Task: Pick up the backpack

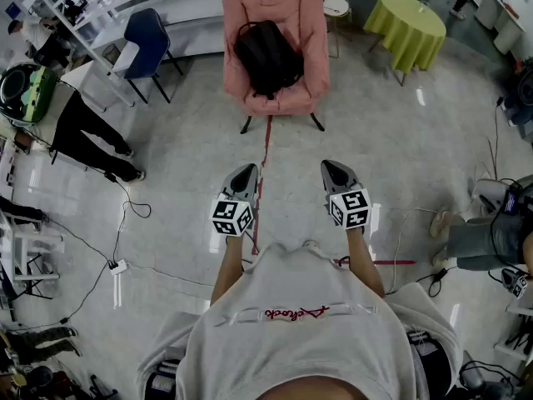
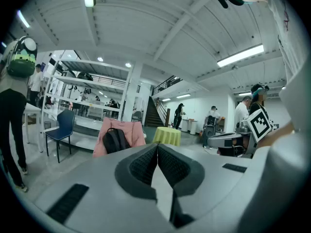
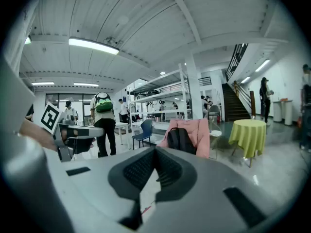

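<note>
A black backpack (image 1: 267, 57) rests on the seat of a pink armchair (image 1: 310, 23) at the top middle of the head view. It also shows far ahead in the left gripper view as the backpack (image 2: 115, 141) on the armchair (image 2: 133, 131), and in the right gripper view as the backpack (image 3: 181, 140) on the armchair (image 3: 200, 132). My left gripper (image 1: 246, 172) and right gripper (image 1: 333, 167) are held side by side above the floor, well short of the chair. Both are shut with nothing between the jaws.
A blue chair (image 1: 148, 33) stands left of the armchair and a round table with a yellow-green cloth (image 1: 410, 25) to its right. A person with a green backpack (image 1: 75, 123) walks at the left. Cables (image 1: 125, 223) and red tape (image 1: 261, 173) lie on the floor.
</note>
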`<state>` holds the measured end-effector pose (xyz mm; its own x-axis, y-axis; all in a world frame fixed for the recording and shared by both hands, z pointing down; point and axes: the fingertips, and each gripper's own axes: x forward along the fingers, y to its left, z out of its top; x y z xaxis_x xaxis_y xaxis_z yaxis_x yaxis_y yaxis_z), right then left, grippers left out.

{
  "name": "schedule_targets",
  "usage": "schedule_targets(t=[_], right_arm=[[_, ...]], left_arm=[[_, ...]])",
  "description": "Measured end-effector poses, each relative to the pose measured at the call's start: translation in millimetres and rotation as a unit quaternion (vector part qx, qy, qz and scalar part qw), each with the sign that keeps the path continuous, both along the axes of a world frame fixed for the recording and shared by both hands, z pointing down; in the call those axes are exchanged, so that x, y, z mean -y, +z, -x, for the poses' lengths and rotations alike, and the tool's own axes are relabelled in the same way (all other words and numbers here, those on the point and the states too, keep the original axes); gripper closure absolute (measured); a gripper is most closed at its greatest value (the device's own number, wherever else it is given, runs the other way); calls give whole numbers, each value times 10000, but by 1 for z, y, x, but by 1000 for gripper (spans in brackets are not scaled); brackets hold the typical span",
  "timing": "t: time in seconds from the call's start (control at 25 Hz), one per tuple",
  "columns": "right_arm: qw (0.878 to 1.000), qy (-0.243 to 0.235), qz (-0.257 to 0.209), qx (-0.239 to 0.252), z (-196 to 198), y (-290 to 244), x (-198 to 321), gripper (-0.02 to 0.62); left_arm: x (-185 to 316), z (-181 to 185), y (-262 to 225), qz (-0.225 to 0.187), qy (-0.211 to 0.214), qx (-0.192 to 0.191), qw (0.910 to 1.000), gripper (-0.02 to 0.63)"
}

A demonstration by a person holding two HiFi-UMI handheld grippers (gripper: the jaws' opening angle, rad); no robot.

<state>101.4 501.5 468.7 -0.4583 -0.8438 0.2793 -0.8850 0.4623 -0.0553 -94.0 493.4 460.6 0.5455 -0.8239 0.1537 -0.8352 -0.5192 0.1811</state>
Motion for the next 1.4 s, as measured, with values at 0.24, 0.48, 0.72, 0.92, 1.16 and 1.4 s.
schedule_targets(t=[0.24,0.48,0.72,0.92,1.16,1.4], right_arm=[[10000,7,-3,36,-4,-1,-1,577],[9998,51,49,172,-19,5,-1,577],[9997,132,-64,215,-39,-1,1,577],[9995,66,42,308,-57,6,-2,577],[9994,-49,52,330,-77,8,-2,577],[9992,-15,26,395,-87,15,14,577]], left_arm=[[0,-3,0,23,1,-13,10000,594],[0,-15,7,91,-22,-44,9999,594],[1,-35,3,75,-26,-73,9999,594],[-1,-53,6,124,-70,15,9999,594],[-1,-69,1,73,-82,218,9997,594],[12,-76,2,46,-88,256,9996,594]])
